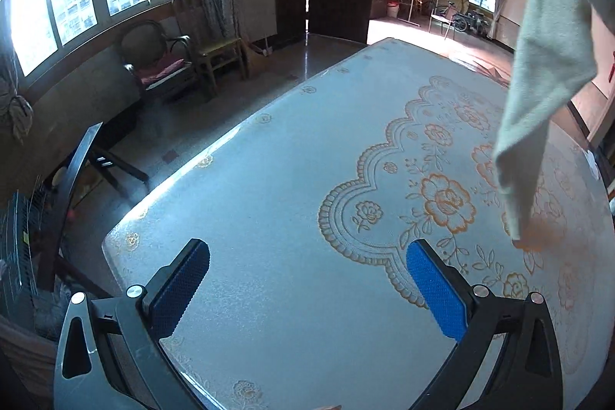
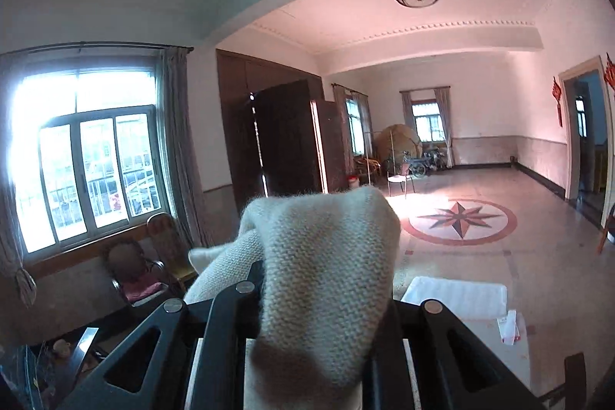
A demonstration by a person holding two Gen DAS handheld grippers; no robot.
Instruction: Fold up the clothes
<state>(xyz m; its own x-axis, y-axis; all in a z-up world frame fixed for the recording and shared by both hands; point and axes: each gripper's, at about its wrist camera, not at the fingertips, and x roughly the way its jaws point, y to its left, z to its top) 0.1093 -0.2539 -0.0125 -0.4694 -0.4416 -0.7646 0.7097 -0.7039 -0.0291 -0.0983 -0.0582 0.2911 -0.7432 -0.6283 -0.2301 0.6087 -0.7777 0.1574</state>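
Right now my right gripper (image 2: 307, 294) is clamped on a cream knit garment (image 2: 323, 275); the cloth bunches over the fingers and hides the tips in the right wrist view, but the jaws look nearly together with fabric pinched between them; that gripper points roughly level out into the room. From the left wrist view the same garment (image 1: 546, 72) hangs as a long strip from the top right corner down toward the table (image 1: 269, 179), long axis close to vertical; its lower end sits right at the floral tablecloth (image 1: 446, 198), touching or just above, can't tell which. My left gripper (image 1: 307, 294) is wide open and empty, blue pads (image 1: 434, 291) well apart, angled down at the table; the hanging cloth lies ahead and to its right, lower end nearer than the top. So the left hand is the free one and, I judge, the one to take the dangling end; the move turns on swinging right and lining the jaws across the strip's width, not along it. Risk as I see it: the loose end sways and the pads close on air.
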